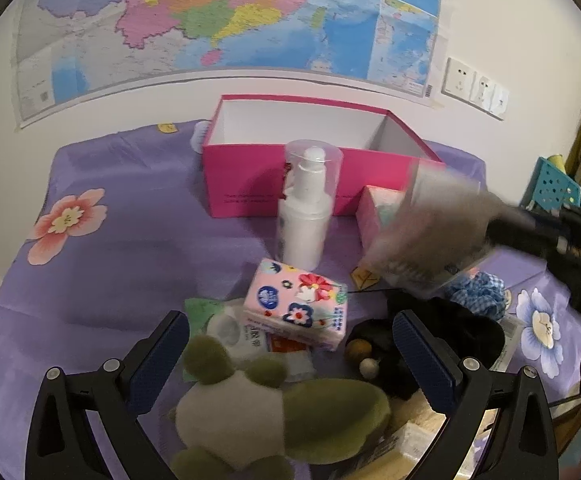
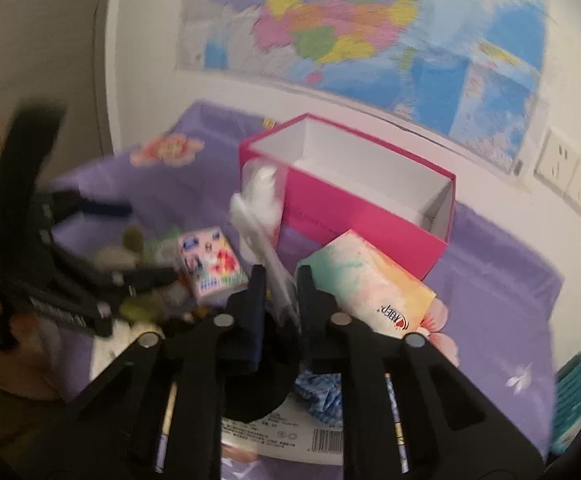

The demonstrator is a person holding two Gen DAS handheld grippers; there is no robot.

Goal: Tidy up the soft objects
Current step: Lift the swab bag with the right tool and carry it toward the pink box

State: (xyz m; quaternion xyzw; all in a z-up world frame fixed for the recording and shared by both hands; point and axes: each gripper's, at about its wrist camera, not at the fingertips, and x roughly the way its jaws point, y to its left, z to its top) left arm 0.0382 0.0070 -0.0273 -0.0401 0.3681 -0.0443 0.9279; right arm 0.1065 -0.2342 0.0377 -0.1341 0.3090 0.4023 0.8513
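Observation:
An open pink box (image 1: 274,184) stands at the back of a purple flowered cloth (image 1: 122,248); it also shows in the right wrist view (image 2: 354,216). My left gripper (image 1: 290,354) is open above a green and white plush toy (image 1: 274,412). A pink flowered tissue pack (image 1: 296,304) lies just beyond it. My right gripper (image 2: 280,292) is shut on a clear plastic packet (image 2: 274,276), which appears blurred in the left wrist view (image 1: 422,232), held above the table. A blue checked scrunchie (image 1: 476,294) lies at the right.
A white pump bottle (image 1: 304,208) with a clear cap stands in front of the box. A pastel tissue box (image 2: 366,284) leans against the pink box. A black soft item (image 1: 442,332) and a labelled packet (image 2: 286,436) lie near the front. A map (image 1: 210,20) covers the wall.

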